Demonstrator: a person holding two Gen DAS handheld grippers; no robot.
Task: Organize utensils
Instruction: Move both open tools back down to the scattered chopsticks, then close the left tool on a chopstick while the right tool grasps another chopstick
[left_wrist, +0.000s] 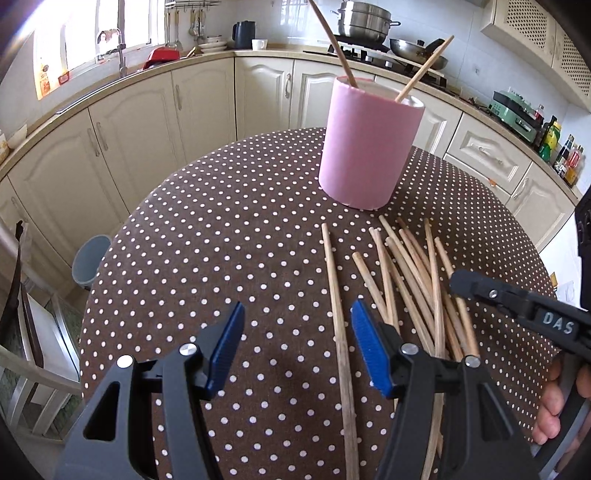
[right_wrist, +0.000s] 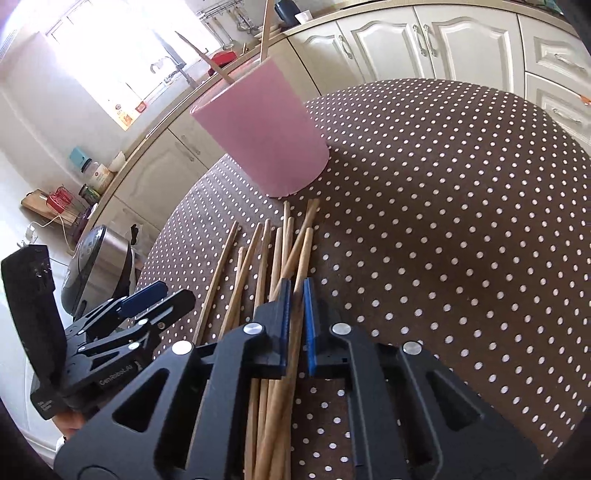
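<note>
right gripper (right_wrist: 294, 291) fingers sit narrow around one chopstick (right_wrist: 301, 266) — pinch it alone, then lift clear. left gripper (left_wrist: 297, 334) fingers gape wide, empty; the cup (left_wrist: 364, 147) waits beyond.

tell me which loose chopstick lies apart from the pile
The long chopstick left of the pile, alone on the tablecloth; the others overlap.

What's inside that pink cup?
Two chopsticks stick out of the pink cup, leaning to opposite sides. Its wall hides their lower ends and anything else inside.

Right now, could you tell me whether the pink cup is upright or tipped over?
Upright: the pink cup stands on its base on the table, two chopsticks poking from its open top.
</note>
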